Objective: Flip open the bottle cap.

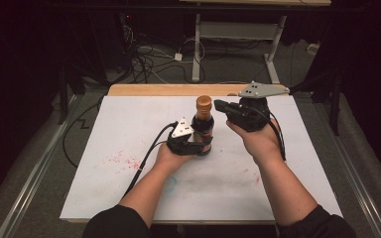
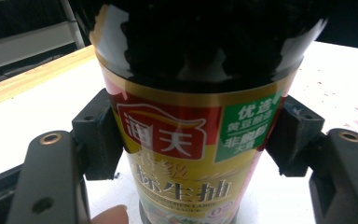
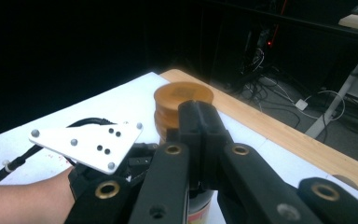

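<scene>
1. Soy sauce bottle (image 1: 203, 126) stands upright near the middle of the table (image 1: 129, 129), a little toward the far side. Long axis vertical. Brown cap (image 1: 204, 102) on top.

2. Left tool (image 1: 194, 144) grasps the bottle low on the labelled body. In the left gripper view the two pads press the label (image 2: 186, 144) from either side, jaws level with the table. Bottle base appears to rest on the table.

3. Right tool (image 1: 219, 105) is held high, just to the right of the cap and at about cap height. Its jaws point left toward the cap. In the right gripper view the jaws read as clenched together, holding nothing, with their tips (image 3: 198, 121) in front of the cap (image 3: 182, 105); I cannot tell whether they touch it.

4. Key relation: cap lies left of and just beyond the right tool's tips, on the bottle's vertical axis. The right hand (image 1: 258, 141) is the one nearer the cap; the left is committed to bracing the body.

5. Judgement: the work in hand looks like uncapping. For that, the right tool would need to open, straddle the cap, then twist about the upright axis while the left holds firm.

6. Risk, as judged: the low left grip gives the top leverage to tip.
</scene>
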A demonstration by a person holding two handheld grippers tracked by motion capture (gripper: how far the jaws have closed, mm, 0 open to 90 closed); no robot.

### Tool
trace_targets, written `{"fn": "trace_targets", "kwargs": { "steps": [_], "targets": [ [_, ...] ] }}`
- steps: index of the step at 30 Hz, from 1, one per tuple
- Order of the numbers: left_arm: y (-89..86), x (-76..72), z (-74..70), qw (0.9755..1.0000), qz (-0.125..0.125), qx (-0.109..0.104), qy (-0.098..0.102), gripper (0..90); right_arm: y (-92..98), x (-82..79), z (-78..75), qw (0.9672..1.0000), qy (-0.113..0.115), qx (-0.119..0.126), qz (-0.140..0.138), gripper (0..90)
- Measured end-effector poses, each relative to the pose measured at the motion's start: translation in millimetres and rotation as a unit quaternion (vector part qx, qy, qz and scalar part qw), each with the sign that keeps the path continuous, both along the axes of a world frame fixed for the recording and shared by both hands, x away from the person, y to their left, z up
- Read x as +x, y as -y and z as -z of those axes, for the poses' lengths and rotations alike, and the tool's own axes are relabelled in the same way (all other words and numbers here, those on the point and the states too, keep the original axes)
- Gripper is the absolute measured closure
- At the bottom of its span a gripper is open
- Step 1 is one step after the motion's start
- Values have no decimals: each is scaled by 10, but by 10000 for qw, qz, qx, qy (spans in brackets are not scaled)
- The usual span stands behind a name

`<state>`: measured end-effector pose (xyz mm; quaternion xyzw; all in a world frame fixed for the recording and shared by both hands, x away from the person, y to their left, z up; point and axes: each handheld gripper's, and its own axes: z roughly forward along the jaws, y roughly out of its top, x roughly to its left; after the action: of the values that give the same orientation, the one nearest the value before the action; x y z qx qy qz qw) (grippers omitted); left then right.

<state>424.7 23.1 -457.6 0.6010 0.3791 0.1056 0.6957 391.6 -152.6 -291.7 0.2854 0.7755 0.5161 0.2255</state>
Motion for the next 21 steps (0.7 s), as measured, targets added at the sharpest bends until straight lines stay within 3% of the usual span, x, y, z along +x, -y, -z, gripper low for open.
{"fn": "trace_targets", "kwargs": {
  "steps": [1,4,5,6,7,8,9,10,11,21],
  "targets": [
    [27,-7,-9,9998,19,-217,-15,290,9,-3,10,10000,-12,3,-2,900],
    [28,-5,-11,9998,17,-213,-21,289,31,-12,41,10000,-40,-10,2,900],
    [2,1,-2,10000,-5,6,-5,289,36,-12,56,10000,-60,-16,-14,900],
    [30,-6,-11,9998,11,-209,-15,289,38,-13,70,10000,-69,-27,-11,900],
    [30,-6,-11,9998,11,-204,-16,289,39,-15,82,10000,-81,-33,-19,900],
    [1,1,-3,10000,-4,20,-5,289,37,-15,93,9999,-98,-39,-30,900],
    [30,-6,-13,9998,11,-200,-20,289,32,-17,103,9999,-129,-48,-31,900],
    [1,0,-5,10000,-6,31,-10,289,27,-14,113,9999,-122,-63,-37,900],
    [31,-8,-14,9998,8,-181,-22,289,20,-12,123,9999,-153,-63,-44,900],
    [33,-10,-16,9998,-3,-179,-28,289,-43,12,183,9994,-306,-122,-131,900]
  ]
}}
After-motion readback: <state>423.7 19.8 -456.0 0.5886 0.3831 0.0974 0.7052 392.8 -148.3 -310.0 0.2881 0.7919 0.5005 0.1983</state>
